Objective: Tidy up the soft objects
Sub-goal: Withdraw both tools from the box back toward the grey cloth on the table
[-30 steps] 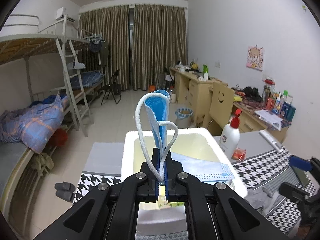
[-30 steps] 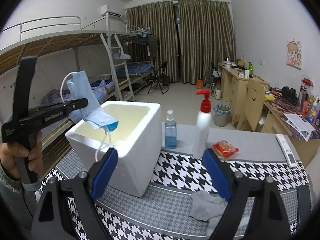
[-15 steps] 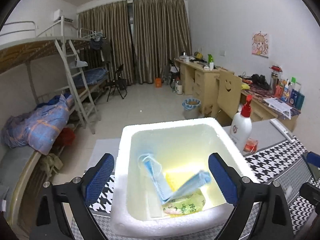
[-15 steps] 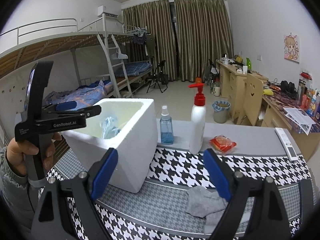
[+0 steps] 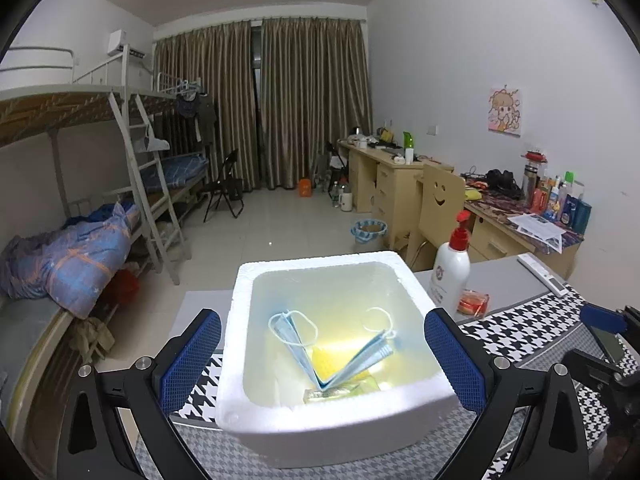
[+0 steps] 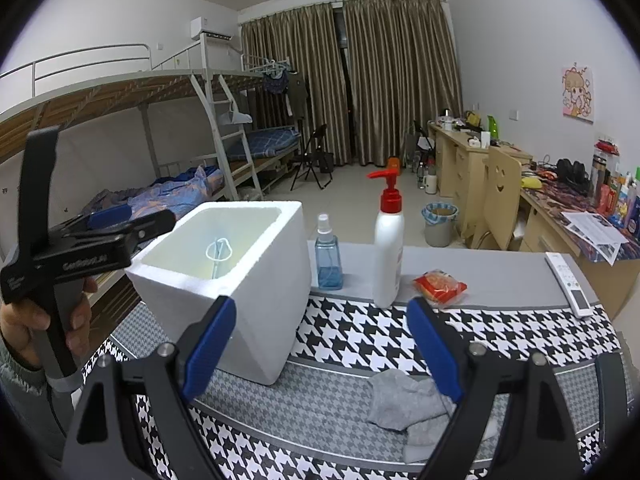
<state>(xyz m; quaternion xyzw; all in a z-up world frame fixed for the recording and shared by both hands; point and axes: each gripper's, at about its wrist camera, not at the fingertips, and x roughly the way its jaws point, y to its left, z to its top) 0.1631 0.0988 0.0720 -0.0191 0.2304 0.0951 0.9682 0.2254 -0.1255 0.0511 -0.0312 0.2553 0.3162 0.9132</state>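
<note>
A white foam box (image 5: 236, 360) stands on the houndstooth cloth; it also shows in the right wrist view (image 6: 272, 272). A blue face mask (image 5: 340, 356) lies folded inside it on a yellow packet (image 5: 332, 390); only its ear loop (image 6: 218, 250) shows from the right. My left gripper (image 5: 322, 364) is open and empty above the box, and appears at the left of the right wrist view (image 6: 132, 220). My right gripper (image 6: 320, 352) is open and empty over the cloth, right of the box. A grey sock (image 6: 404, 400) lies crumpled by its right finger.
Behind the box stand a white pump bottle (image 6: 388, 256) and a blue spray bottle (image 6: 329, 258). A red snack packet (image 6: 440, 285) and a white remote (image 6: 568, 282) lie on the grey table (image 6: 500, 272). Bunk beds are left, desks right.
My left gripper opened and let the mask drop into the foam box, then lifted a little. The mask has settled on the box floor. My right gripper shifted slightly.
</note>
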